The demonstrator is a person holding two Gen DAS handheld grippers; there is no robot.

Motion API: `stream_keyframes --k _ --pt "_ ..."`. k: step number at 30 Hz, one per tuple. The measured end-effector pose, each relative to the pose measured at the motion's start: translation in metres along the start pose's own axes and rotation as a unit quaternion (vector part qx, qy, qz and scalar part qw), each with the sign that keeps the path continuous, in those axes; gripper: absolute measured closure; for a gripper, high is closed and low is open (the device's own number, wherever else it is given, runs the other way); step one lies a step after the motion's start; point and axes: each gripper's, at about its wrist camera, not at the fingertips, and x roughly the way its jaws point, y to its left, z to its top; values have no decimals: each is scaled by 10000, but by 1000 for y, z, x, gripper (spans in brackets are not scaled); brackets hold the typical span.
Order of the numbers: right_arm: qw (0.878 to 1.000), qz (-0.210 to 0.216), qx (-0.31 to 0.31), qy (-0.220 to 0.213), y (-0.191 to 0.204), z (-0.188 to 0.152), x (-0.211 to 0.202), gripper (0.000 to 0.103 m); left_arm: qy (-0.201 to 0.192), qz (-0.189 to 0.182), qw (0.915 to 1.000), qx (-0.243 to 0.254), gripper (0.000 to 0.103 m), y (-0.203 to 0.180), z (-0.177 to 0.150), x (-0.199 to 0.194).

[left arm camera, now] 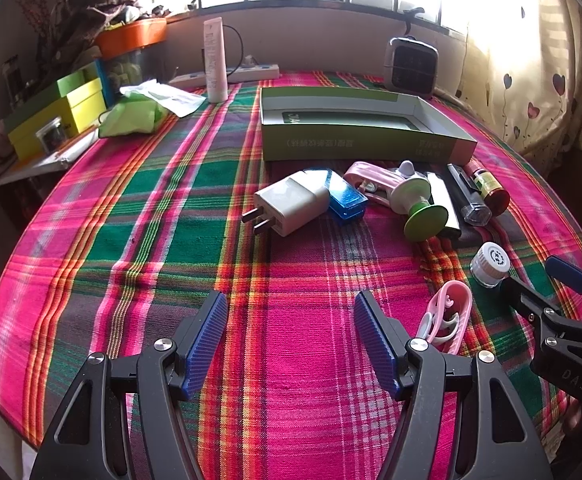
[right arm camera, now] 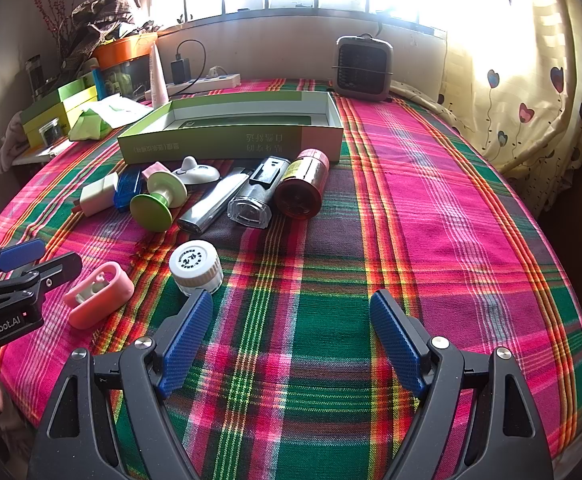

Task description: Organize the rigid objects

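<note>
An open green cardboard box [left arm camera: 355, 140] [right arm camera: 231, 136] lies at the back of the plaid table. In front of it sit a white charger [left arm camera: 291, 202] [right arm camera: 97, 194], a blue case [left arm camera: 345, 196], a green-and-white spool [left arm camera: 423, 208] [right arm camera: 159, 198], a silver stick [right arm camera: 215, 204], a clear-capped black item [right arm camera: 257, 196] and a red bottle [left arm camera: 489, 186] [right arm camera: 303, 186]. Nearer are a white-capped jar [left arm camera: 491, 264] [right arm camera: 195, 266] and a pink holder [left arm camera: 449, 316] [right arm camera: 99, 294]. My left gripper [left arm camera: 291, 308] [right arm camera: 47, 260] is open over bare cloth. My right gripper [right arm camera: 291, 308] [left arm camera: 539, 284] is open, its left fingertip just beside the jar.
A small heater [right arm camera: 363, 66] stands at the back right and a power strip [right arm camera: 207, 82] and a white tube [left arm camera: 215, 60] at the back. Yellow-green boxes [left arm camera: 59, 116] and a green packet [left arm camera: 135, 114] fill the left. A curtain [right arm camera: 531, 80] hangs right.
</note>
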Motion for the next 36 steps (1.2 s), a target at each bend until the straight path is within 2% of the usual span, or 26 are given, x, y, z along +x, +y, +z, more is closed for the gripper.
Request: stream_keyframes --k 20,25,30,36 --pt "10000 24 -10 26 -1 1 -1 22 19 -61 10000 -22 37 2 -2 0" --pt "9999 99 -36 64 -1 1 -3 22 50 -297 9994 -152 38 9 -3 -2" --pt "9983 539 -215 68 11 2 -5 22 87 -475 9986 -211 38 13 -4 -8" --pt "9977 491 -465 87 25 9 3 25 -75 -715 9974 -65 38 9 -4 -23"
